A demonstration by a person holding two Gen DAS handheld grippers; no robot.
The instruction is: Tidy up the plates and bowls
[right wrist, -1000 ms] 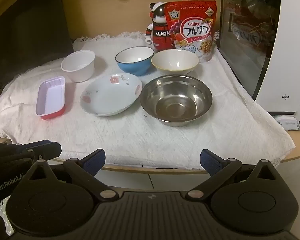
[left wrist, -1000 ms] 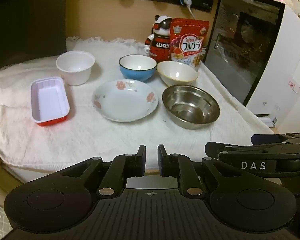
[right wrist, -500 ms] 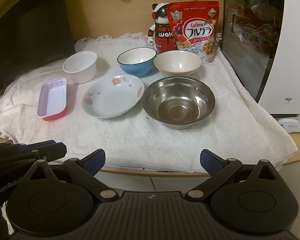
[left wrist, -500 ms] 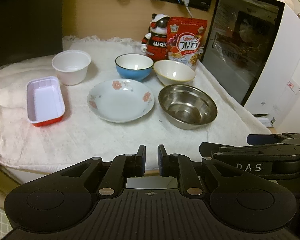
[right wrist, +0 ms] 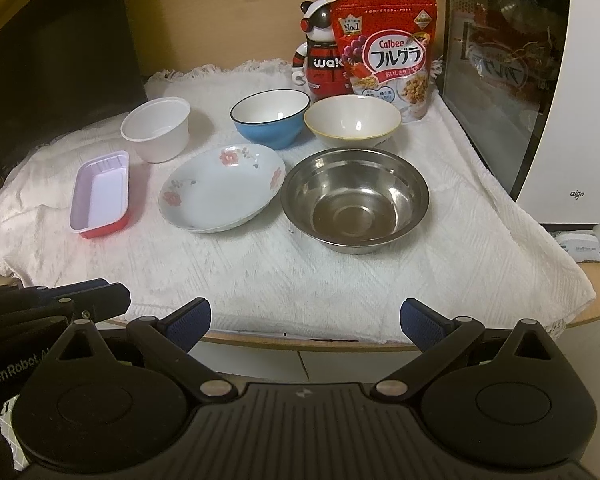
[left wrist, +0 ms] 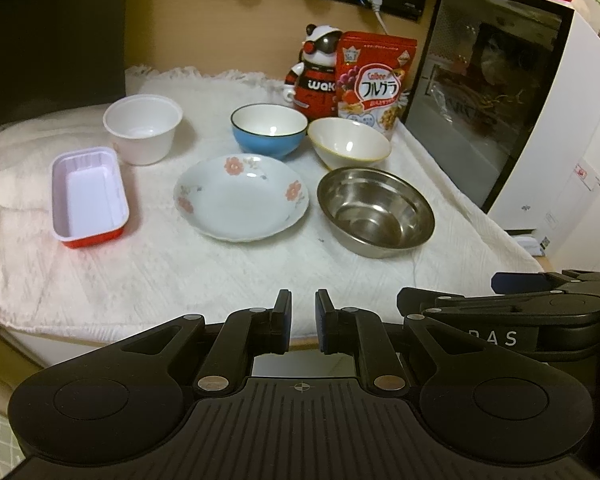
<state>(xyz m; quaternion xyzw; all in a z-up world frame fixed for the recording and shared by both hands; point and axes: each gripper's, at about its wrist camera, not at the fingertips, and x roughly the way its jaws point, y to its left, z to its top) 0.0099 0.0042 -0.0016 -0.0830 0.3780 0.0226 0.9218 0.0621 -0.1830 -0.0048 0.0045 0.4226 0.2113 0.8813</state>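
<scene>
Plates and bowls are spread unstacked on the white cloth (right wrist: 340,276), the left gripper (left wrist: 302,320) closed empty, the right gripper (right wrist: 304,322) wide open; the steel bowl (right wrist: 356,200) could be slid by an off-centre pinch

blue bowl (right wrist: 269,122) | pink-flowered white plate (right wrist: 220,190) | red-sided tray (right wrist: 102,194)

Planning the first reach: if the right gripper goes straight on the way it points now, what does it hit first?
Probably the steel bowl. The right gripper, open and empty, sits at the table's near edge aimed down across bare white cloth; depth is unclear, so it might meet cloth first.
</scene>
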